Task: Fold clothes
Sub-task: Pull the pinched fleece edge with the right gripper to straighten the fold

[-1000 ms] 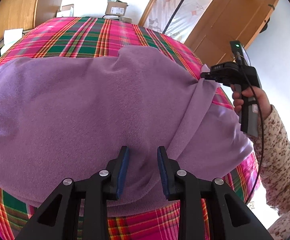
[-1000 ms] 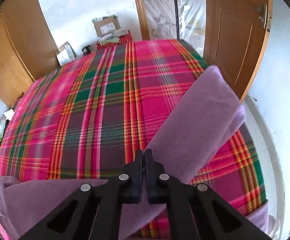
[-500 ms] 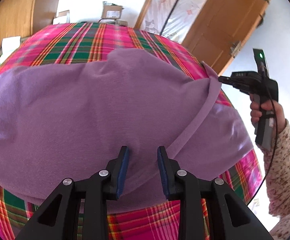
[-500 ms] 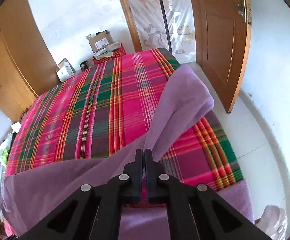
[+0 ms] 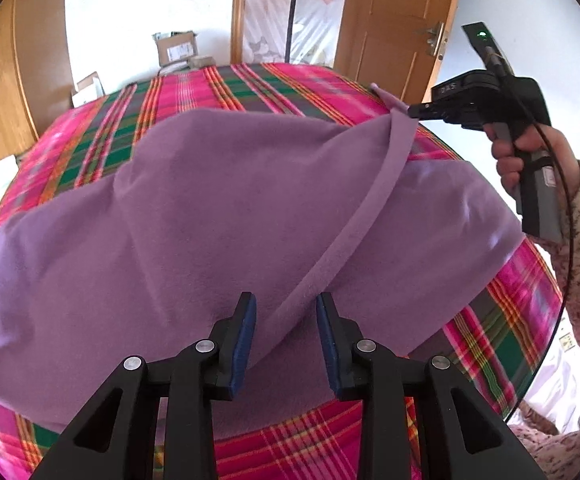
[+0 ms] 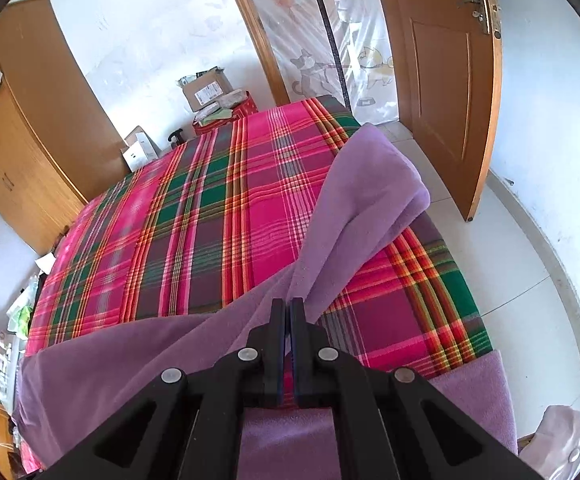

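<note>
A large purple fleece garment (image 5: 218,208) lies spread over a pink, green and red plaid bedspread (image 5: 218,92). My left gripper (image 5: 285,312) is open just above the garment's near part, with a raised fabric edge (image 5: 354,232) running between its fingers. My right gripper (image 5: 414,112), held by a hand in a floral sleeve, is shut on that edge and holds it lifted at the upper right. In the right wrist view the right gripper (image 6: 287,312) is shut on the purple garment (image 6: 370,196), whose sleeve-like flap stretches away toward the bed's far corner.
The bedspread (image 6: 194,216) covers the whole bed. Beyond its far end stand cardboard boxes (image 6: 206,90) and a red box against a white wall. A wooden door (image 6: 446,72) is open at the right, a wooden wardrobe (image 6: 22,148) stands at the left. White tiled floor lies right of the bed.
My right gripper has lifted the garment's edge higher and further right, drawing it taut. My left gripper stays open over the garment; its view now looks further up the bed.
</note>
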{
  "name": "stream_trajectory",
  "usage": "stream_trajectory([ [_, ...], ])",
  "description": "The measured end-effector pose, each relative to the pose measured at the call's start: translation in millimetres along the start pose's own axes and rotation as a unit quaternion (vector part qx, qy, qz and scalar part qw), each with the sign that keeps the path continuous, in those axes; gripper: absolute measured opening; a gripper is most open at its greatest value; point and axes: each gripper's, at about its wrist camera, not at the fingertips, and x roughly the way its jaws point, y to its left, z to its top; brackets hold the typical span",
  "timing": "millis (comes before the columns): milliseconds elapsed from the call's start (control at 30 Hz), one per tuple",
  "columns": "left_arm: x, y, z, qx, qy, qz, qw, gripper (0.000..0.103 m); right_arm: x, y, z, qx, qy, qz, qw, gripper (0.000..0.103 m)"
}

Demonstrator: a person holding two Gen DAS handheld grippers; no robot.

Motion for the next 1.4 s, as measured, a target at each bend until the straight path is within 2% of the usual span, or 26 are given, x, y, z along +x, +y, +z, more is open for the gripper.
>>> stream_trajectory([
  [300, 15.0, -5.4, 7.1, 0.013, 0.017, 0.001, 0.9998, 0.032, -16.7, -4.8, -7.1, 0.003, -0.024, 0.010, 1.000, 0.002],
  [333, 15.6, -5.6, 8.1, 0.014, 0.017, 0.001, 0.9998, 0.029, -19.3, -6.3, -8.1, 0.006, -0.026, 0.011, 1.000, 0.002],
  [367, 15.5, -5.0, 8.7, 0.012, 0.016, 0.001, 0.9998, 0.017, -21.6, -7.6, -9.3, 0.009, -0.029, 0.012, 0.999, 0.002],
  [467, 10.9, 0.1, 8.9, -0.001, 0.008, 0.002, 1.0000, 0.007, -30.4, -11.6, -14.0, 0.016, -0.042, 0.015, 0.999, 0.002],
  [633, -6.3, 3.1, 10.4, -0.009, -0.026, -0.002, 0.9996, 0.005, -47.1, -16.3, -24.1, 0.027, -0.062, 0.018, 0.998, 0.002],
  [1133, -42.0, -7.7, 9.6, -0.002, -0.080, -0.006, 0.9968, 0.005, -112.2, -22.7, -55.1, 0.030, -0.153, 0.000, 0.988, 0.002],
  [1267, -45.6, -11.7, 6.9, -0.001, -0.080, -0.012, 0.9967, 0.005, -127.1, -26.9, -67.7, 0.025, -0.173, -0.013, 0.984, 0.002],
  [1400, -41.3, -16.7, 1.9, 0.007, -0.067, -0.014, 0.9977, 0.005, -129.6, -37.7, -83.2, 0.037, -0.164, -0.017, 0.986, 0.002],
])
